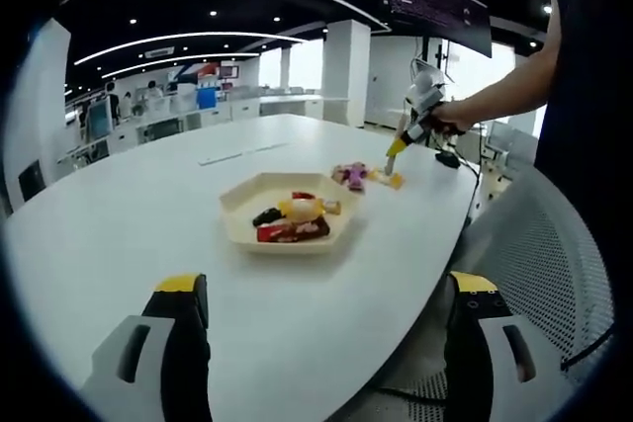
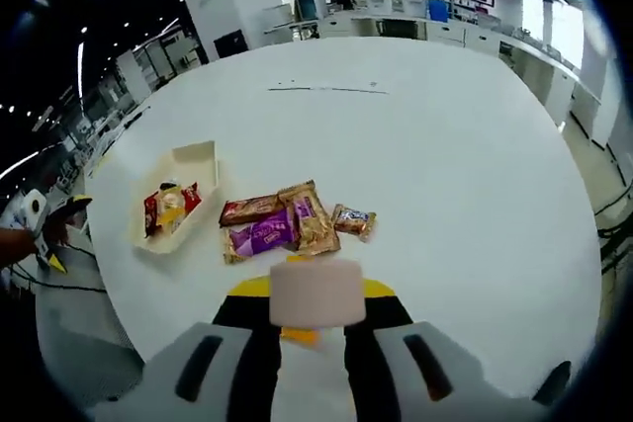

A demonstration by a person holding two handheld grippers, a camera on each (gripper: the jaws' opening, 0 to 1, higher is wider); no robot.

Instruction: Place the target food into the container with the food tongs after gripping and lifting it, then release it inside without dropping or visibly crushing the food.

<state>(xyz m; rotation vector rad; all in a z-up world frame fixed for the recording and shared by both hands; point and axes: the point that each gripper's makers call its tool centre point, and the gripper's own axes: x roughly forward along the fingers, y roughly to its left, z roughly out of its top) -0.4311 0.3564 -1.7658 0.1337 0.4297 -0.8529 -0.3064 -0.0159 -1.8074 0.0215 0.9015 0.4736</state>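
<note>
In the left gripper view, the left gripper (image 1: 321, 338) is hovering with jaws wide apart and empty, well short of the cream tray (image 1: 240, 207) of snacks on the white table (image 1: 119, 234). In the right gripper view, the right gripper (image 2: 310, 328) is clamping a pale marshmallow-like block (image 2: 312, 293), just near of the snack packets (image 2: 287, 222); the tray is lying further left.

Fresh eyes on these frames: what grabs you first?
The right gripper holds a pale marshmallow-like block just above a loose pile of wrapped snacks on the big white table. Left of the pile sits a cream hexagonal tray, already holding a few wrapped pieces.
</note>
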